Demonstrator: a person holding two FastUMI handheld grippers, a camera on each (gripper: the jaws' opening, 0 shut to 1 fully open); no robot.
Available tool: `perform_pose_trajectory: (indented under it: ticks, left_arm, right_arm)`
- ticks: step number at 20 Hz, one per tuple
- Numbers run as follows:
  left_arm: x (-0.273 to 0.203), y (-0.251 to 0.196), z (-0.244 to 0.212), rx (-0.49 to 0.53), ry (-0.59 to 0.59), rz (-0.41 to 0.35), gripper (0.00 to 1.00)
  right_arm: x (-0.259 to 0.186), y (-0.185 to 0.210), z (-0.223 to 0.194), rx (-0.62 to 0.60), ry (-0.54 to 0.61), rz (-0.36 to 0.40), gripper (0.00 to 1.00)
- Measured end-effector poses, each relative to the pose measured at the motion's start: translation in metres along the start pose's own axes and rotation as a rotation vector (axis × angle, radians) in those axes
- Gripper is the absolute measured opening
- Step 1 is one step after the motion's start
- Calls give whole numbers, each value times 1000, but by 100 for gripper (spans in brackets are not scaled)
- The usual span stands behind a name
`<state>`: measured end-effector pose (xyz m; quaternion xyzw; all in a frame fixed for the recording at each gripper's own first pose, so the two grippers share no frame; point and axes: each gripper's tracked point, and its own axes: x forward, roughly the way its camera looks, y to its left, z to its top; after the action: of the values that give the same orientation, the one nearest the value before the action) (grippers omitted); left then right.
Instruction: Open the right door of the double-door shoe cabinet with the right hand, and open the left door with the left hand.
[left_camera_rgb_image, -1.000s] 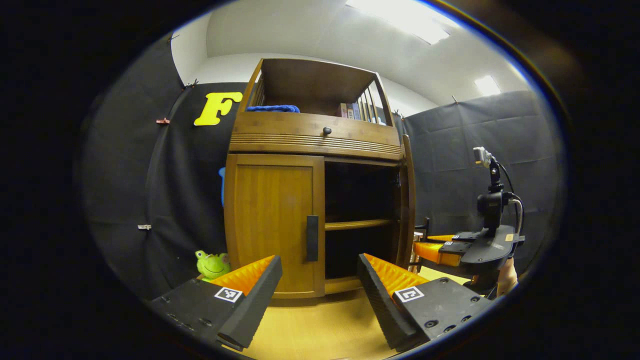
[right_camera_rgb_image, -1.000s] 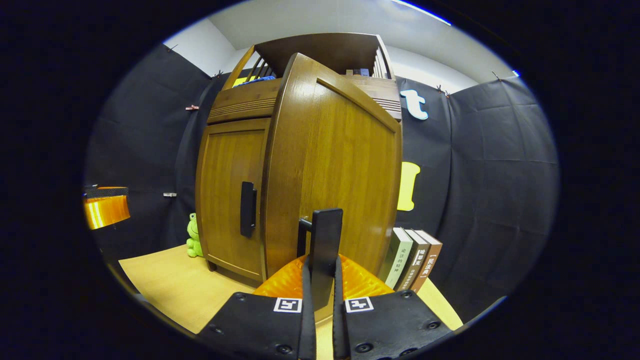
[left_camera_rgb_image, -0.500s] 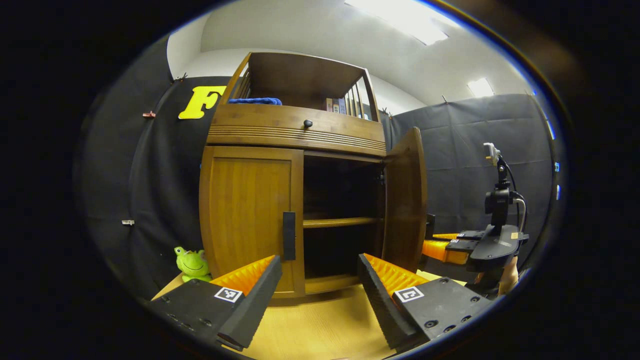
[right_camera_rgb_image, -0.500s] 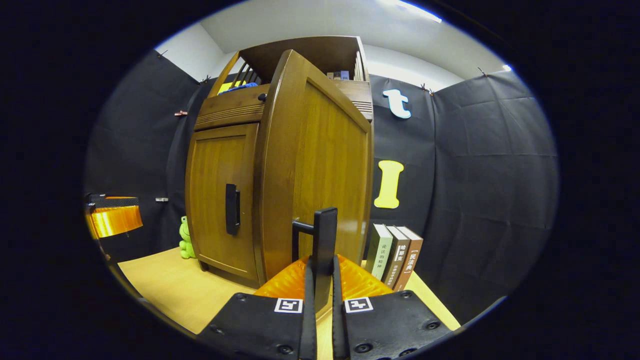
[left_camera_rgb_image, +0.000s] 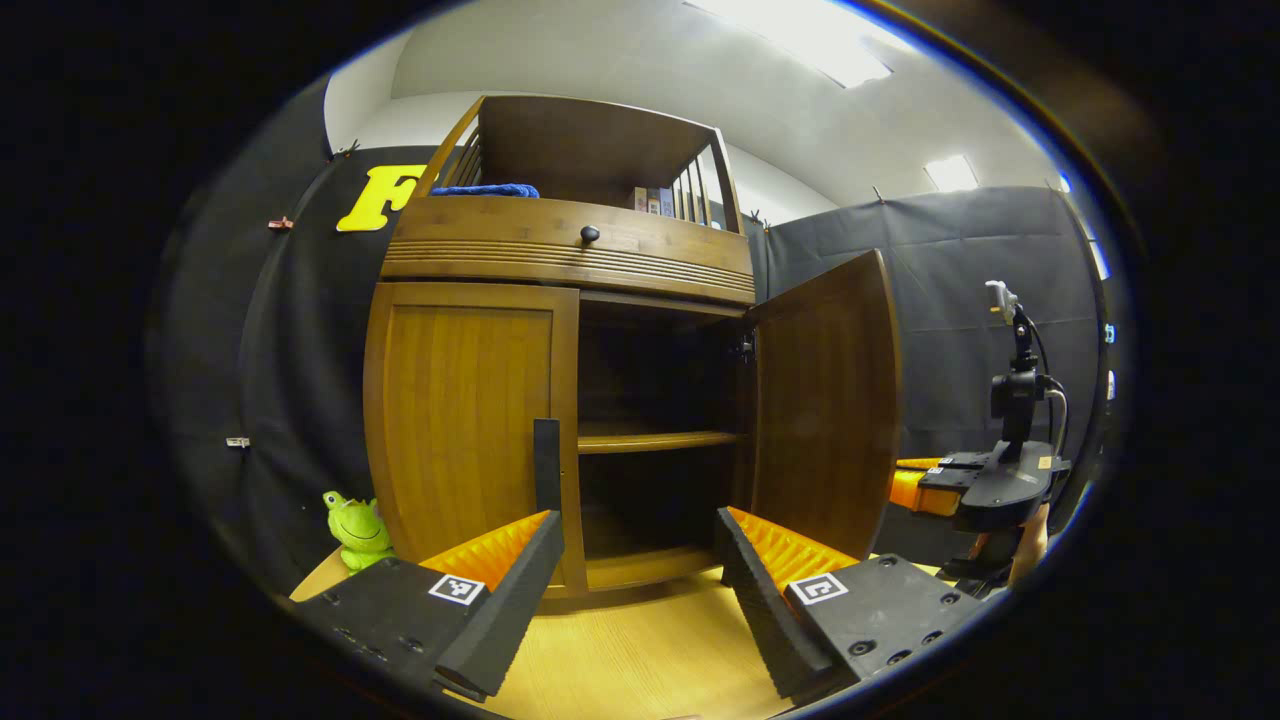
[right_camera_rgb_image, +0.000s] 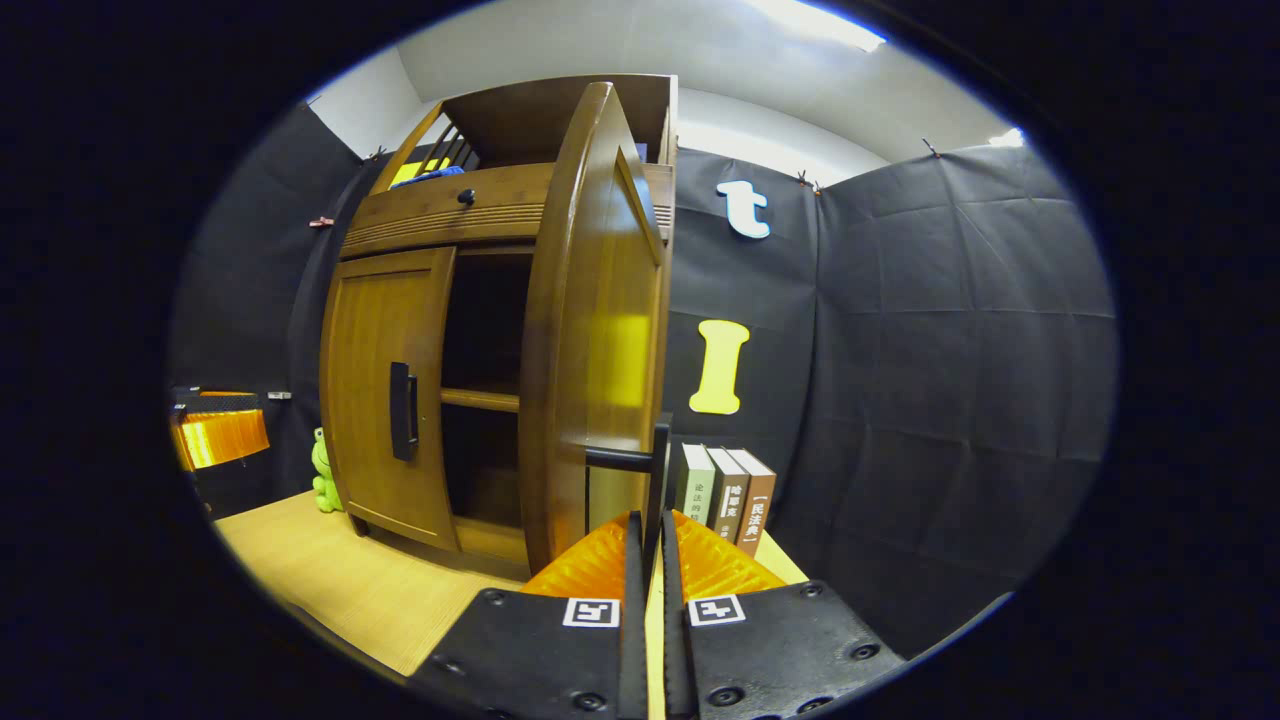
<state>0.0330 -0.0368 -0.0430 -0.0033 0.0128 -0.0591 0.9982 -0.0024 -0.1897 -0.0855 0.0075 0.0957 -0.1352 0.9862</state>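
Right brown wooden cabinet door swung wide, right tongs clamped on its black bar handle; left wooden door closed ahead of spread, empty left tongs, its opening left.

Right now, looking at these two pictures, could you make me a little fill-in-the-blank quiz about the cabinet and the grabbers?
1. The cabinet's right door is ____.
2. The right gripper is shut on that door's ____.
3. The left door remains ____, and the left gripper in front of it is open.
4. The green toy beside the cabinet is a ____.

Missing words: open; handle; closed; frog
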Motion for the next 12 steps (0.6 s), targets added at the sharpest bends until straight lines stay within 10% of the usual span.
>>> perform_pose_trajectory:
  ticks: [12]
  left_arm:
    - [57, 30, -19, -11, 4, 100, 92]
  right_arm:
    - [-23, -53, 5, 33, -20, -112, 9]
